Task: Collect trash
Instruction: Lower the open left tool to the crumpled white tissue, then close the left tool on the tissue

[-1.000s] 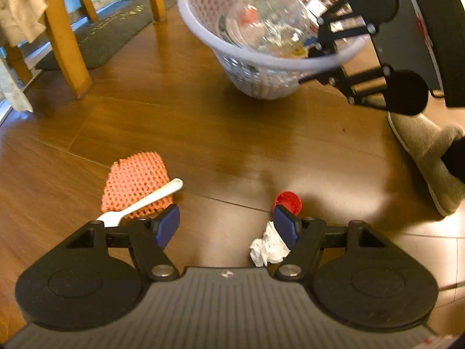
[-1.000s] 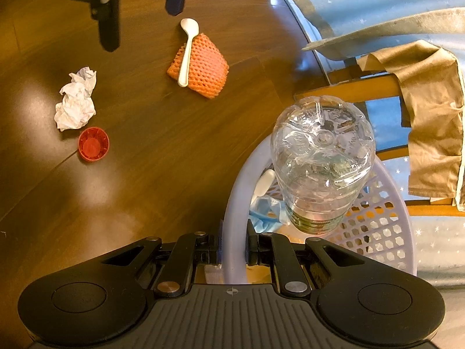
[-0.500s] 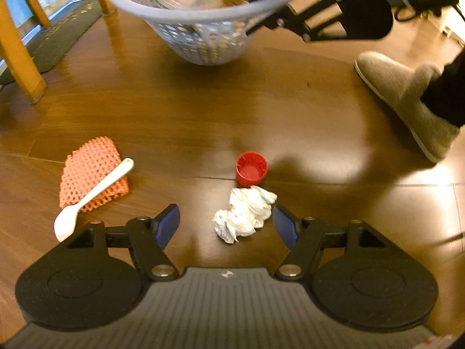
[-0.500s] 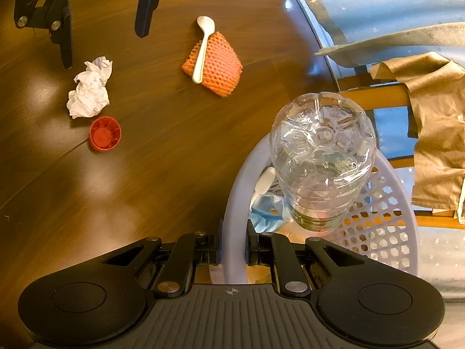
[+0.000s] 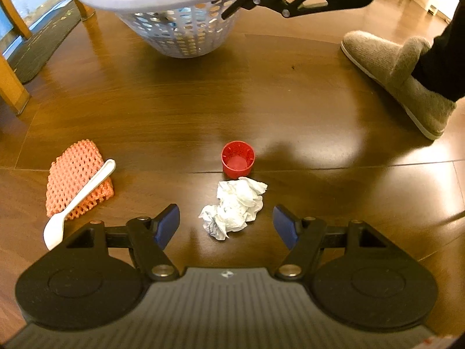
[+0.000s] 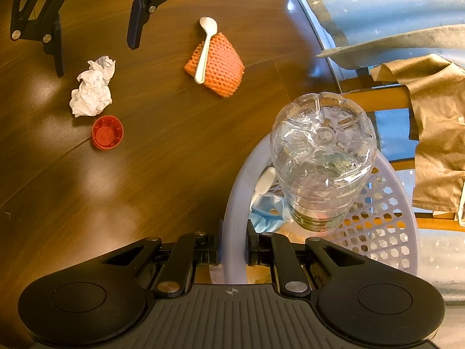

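Dark wood floor (image 5: 290, 110), litter scattered. Left gripper (image 5: 226, 222) — jaws apart, nothing held — points down at crumpled tissue (image 5: 235, 206) lying between its blue pads (image 5: 167, 225), red cap (image 5: 238, 160) just beyond. Farther off, right gripper (image 6: 232, 247) clamps basket (image 6: 235, 218) rim.

In the left wrist view the basket (image 5: 174, 5) runs off the frame at 12 o'clock, its contents too blurred to name. At 3 o'clock the slipper (image 5: 395, 72) hides the foot, and the dark trouser leg (image 5: 444, 58) is cut off.
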Action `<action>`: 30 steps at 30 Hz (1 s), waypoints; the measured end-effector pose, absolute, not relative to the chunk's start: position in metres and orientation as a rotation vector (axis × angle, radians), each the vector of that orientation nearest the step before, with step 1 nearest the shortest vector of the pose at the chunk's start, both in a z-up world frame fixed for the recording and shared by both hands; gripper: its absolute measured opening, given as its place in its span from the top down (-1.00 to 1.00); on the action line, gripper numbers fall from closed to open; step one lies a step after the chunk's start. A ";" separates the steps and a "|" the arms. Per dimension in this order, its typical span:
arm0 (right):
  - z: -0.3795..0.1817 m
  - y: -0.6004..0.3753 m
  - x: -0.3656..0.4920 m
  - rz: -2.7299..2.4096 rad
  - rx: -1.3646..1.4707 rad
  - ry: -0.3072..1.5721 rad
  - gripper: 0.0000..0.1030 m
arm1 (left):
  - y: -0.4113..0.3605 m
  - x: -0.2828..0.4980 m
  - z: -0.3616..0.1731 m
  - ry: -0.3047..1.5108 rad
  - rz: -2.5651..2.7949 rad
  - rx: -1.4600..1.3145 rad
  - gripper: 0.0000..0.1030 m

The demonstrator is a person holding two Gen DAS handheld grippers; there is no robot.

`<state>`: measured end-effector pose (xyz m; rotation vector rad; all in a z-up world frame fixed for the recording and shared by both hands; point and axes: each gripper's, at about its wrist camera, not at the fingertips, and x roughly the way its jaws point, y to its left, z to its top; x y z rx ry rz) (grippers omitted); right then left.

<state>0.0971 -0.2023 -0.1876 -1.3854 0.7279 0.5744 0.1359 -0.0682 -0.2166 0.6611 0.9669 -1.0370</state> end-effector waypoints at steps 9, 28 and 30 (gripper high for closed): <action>-0.188 -0.203 0.096 0.578 -1.381 0.731 0.81 | -0.075 0.131 -0.225 0.962 -1.056 0.725 -0.30; -0.189 -0.204 0.094 0.583 -1.359 0.741 0.81 | -0.077 0.135 -0.248 0.986 -1.040 0.730 -0.06; -0.188 -0.204 0.094 0.582 -1.357 0.741 0.81 | -0.077 0.136 -0.249 0.984 -1.044 0.739 -0.03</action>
